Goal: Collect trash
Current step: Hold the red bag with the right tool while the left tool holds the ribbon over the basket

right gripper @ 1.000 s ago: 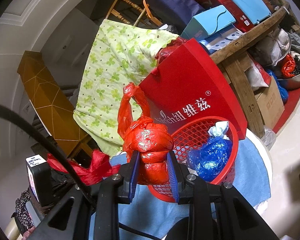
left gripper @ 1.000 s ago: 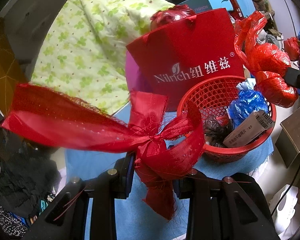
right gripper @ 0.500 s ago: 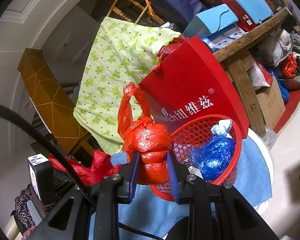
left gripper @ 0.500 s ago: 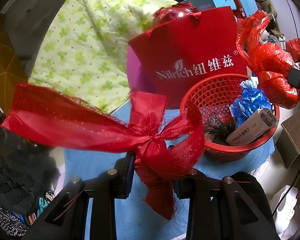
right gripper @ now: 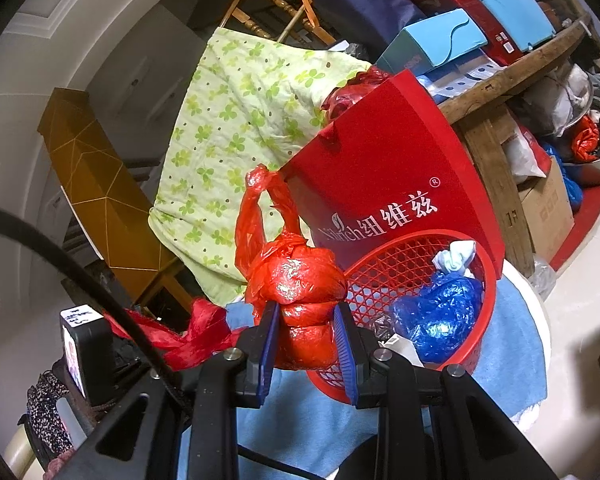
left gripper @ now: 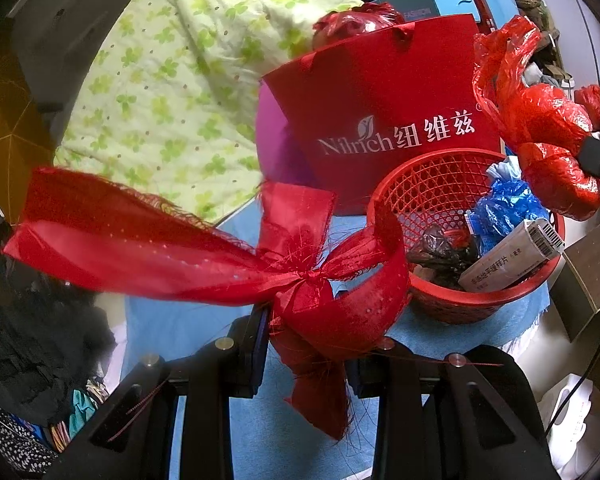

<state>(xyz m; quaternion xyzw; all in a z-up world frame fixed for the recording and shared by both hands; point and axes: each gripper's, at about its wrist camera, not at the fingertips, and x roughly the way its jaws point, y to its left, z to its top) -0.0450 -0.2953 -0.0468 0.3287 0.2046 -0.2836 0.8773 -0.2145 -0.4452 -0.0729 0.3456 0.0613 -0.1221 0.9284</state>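
My left gripper (left gripper: 306,344) is shut on a frayed red ribbon bow (left gripper: 300,276), whose long tail (left gripper: 120,232) stretches off to the left. My right gripper (right gripper: 306,344) is shut on a knotted red plastic bag (right gripper: 300,288), held just left of a red mesh basket (right gripper: 400,256). That red plastic bag (left gripper: 548,136) also hangs over the red mesh basket (left gripper: 428,184) at the right of the left wrist view. The basket holds a blue plastic bag (right gripper: 440,312), a white tissue wad (right gripper: 456,256), a dark wrapper (left gripper: 440,244) and a medicine box (left gripper: 512,256).
A red paper gift bag (left gripper: 384,112) stands behind the basket on a blue cloth (left gripper: 188,320). A green clover-print quilt (left gripper: 172,88) is draped behind. Boxes (right gripper: 432,44) are stacked on a wooden table (right gripper: 512,80); a cardboard box (right gripper: 548,204) sits below it.
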